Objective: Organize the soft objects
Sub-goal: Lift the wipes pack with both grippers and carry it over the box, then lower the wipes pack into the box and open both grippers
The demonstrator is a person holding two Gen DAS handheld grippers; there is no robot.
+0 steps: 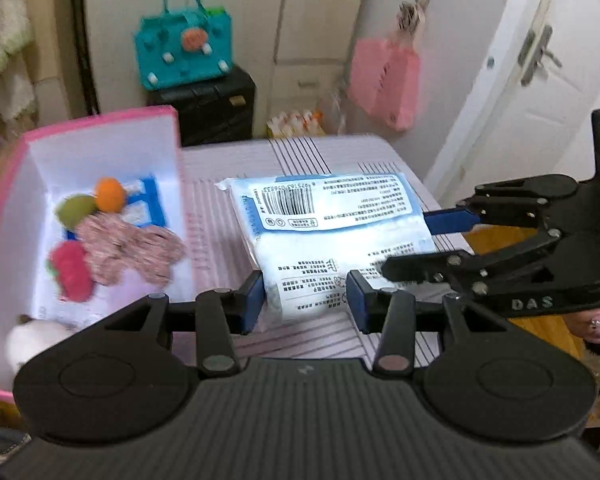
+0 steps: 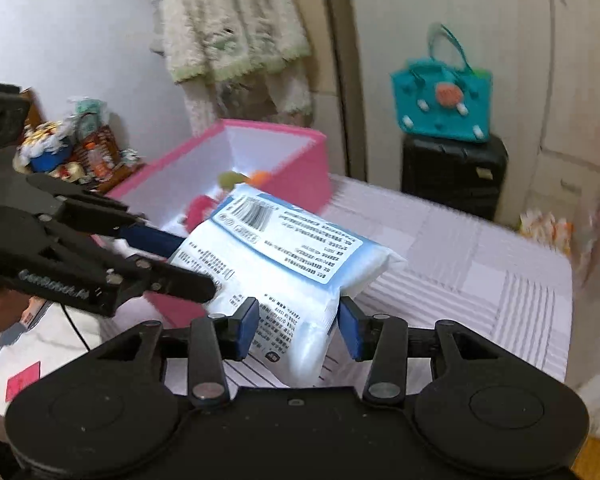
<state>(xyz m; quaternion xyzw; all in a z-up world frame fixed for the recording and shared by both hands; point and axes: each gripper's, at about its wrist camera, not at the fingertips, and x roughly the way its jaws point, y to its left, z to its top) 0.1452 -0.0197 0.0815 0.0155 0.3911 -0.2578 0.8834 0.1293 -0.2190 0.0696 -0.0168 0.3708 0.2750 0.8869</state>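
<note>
A white-and-blue soft pack [image 1: 332, 232] printed with a barcode hangs tilted above the striped tablecloth [image 1: 216, 220]. My left gripper [image 1: 306, 302] is shut on its near end, one blue pad against each side. My right gripper [image 1: 404, 246] reaches in from the right onto the pack's corner. In the right wrist view the pack [image 2: 284, 252] fills the space between the right gripper [image 2: 298, 328] pads, while the left gripper [image 2: 196, 266] clamps its left end. Behind it stands the pink box [image 2: 272, 128]. That pink box [image 1: 100, 120] holds an orange ball [image 1: 110, 194], a green toy, a red strawberry [image 1: 72, 272] and a pink knitted piece [image 1: 128, 248].
A teal handbag [image 1: 184, 48] sits on a black case [image 1: 216, 108] behind the table. Pink bags [image 1: 384, 80] hang on the wall by a white door [image 1: 540, 80]. A fluffy towel [image 2: 236, 24] hangs behind the box. A white plush [image 1: 32, 340] lies at the box's near corner.
</note>
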